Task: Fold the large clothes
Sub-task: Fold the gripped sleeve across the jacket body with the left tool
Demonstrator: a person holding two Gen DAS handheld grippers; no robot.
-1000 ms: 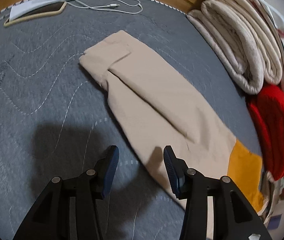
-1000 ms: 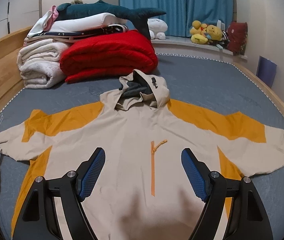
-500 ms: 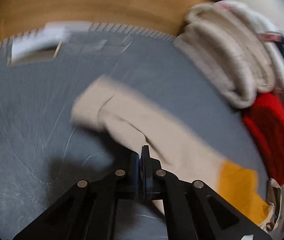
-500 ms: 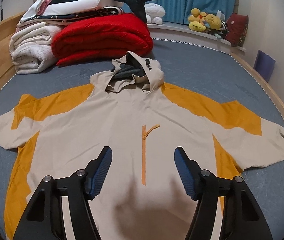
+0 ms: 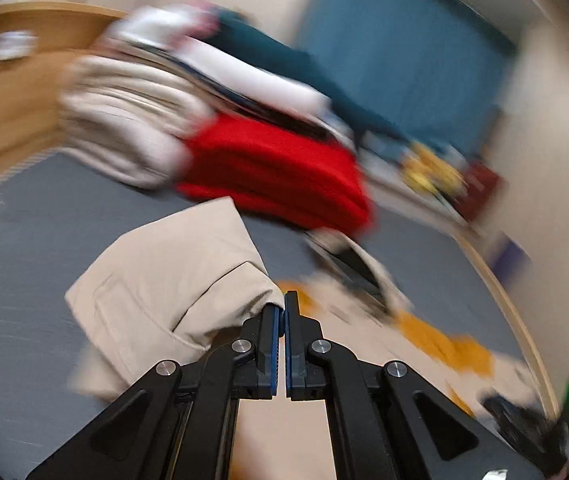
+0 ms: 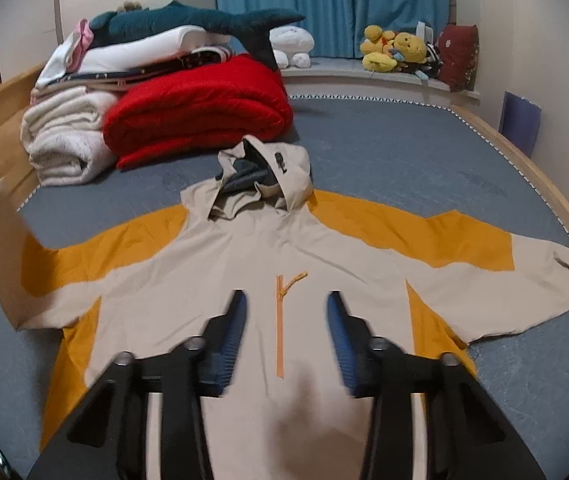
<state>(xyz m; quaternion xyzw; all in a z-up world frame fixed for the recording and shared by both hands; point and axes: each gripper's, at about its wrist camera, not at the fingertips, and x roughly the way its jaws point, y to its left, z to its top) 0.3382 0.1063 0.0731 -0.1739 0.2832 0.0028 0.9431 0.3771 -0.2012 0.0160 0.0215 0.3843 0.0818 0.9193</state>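
Jacket [image 6: 284, 248] shows no legible writing; left tongs [image 5: 284, 312] pinch its sleeve [image 5: 172, 280].

A bedroom in a home. Beyond the jaws lies a wide bed [image 6: 404, 152] with a grey quilted cover and a wooden frame [image 6: 556, 196], folded blankets [image 6: 200, 116] stacked at its far left. Further off, blue curtains [image 6: 332, 4] hang over a sill lined with plush toys [image 6: 396, 50], a stuffed shark [image 6: 188, 24] atop the pile.
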